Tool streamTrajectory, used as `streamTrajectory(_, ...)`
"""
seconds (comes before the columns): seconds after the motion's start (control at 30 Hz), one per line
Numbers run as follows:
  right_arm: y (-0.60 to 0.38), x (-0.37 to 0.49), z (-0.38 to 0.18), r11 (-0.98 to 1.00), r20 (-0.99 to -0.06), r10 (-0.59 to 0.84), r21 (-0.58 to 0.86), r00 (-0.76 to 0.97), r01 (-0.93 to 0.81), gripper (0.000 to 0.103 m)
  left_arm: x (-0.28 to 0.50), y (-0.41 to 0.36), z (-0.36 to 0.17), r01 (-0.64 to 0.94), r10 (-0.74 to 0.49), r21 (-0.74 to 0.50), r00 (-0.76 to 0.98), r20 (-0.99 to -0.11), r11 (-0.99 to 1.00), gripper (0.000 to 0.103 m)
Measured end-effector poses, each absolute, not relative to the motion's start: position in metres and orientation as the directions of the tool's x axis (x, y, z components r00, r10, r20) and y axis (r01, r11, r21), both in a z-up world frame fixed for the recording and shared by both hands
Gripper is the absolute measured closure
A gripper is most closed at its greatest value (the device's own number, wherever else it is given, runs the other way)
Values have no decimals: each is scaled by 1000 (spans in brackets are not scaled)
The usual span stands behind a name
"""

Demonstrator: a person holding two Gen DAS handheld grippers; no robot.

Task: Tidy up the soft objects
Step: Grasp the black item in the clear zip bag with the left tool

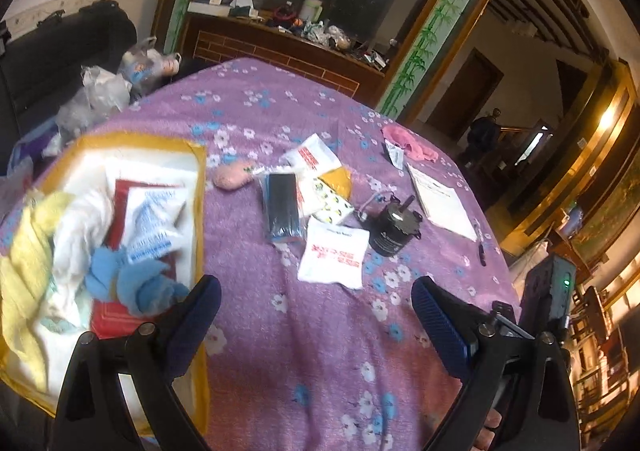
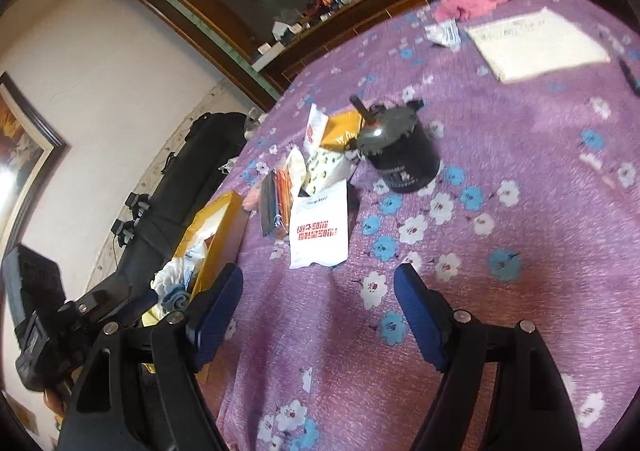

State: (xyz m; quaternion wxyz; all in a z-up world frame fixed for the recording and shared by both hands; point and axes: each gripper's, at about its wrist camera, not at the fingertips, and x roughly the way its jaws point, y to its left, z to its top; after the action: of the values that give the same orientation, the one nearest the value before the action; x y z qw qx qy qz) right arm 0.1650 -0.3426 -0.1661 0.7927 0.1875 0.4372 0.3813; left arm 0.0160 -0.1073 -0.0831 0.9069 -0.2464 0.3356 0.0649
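1. A cluttered room with a dark wood cabinet and a black sofa surrounds a bench (image 1: 320, 351) covered in a purple cloth printed with blue and white flowers.
2. At its left edge sits an open yellow-rimmed cardboard box (image 1: 198, 187), already holding a yellow towel (image 1: 24, 271), a crumpled blue cloth (image 1: 136, 283) and white packets.
3. Loose soft items lie mid-bench: a white plastic pouch with red lettering (image 1: 334, 257), nearest the claws, with more packets just behind it and a pink cloth (image 1: 408, 143) at the far edge.
4. A black cylindrical canister (image 2: 400, 155) stands just beside the pouch.
5. The left claw (image 1: 316, 321) is spread wide, holding nothing; the right claw (image 2: 318, 305) likewise gapes empty.
6. Probably the pouch is next: come in low, pinch one free edge, and keep clear of the canister.
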Motion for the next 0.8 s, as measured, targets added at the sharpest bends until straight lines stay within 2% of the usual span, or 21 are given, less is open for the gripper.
streamTrajectory(0.07, -331, 172, -166, 647, -573, 760, 623, 306, -440, 26, 17, -101, -84, -298, -45, -410, 761, -647, 862, 5)
streamTrajectory(0.2, -287, 202, -164, 716, -683, 674, 513, 280, -474, 26, 24, -87, -82, -327, -36, -414, 747, -664, 849, 5)
streamTrajectory(0.3, -264, 226, -174, 721, -725, 654, 511, 216, -468, 26, 33, -76, -77, -349, -15, -404, 741, -671, 846, 5)
streamTrajectory(0.37, -259, 232, -181, 713, -712, 670, 539, 210, -448, 30, 44, -69, -77, -357, -7, -388, 729, -685, 850, 5)
streamTrajectory(0.47, -257, 234, -192, 766, -724, 624, 489, 296, -418, 38, 71, -62, -86, -381, 6, -359, 693, -721, 852, 5)
streamTrajectory(0.67, -252, 226, -190, 781, -731, 597, 436, 329, -448, 42, 140, -60, -114, -372, -36, -317, 599, -800, 872, 5)
streamTrajectory(0.8, -257, 229, -191, 785, -732, 597, 448, 329, -428, 54, 181, -61, -132, -368, -25, -256, 528, -849, 894, 5)
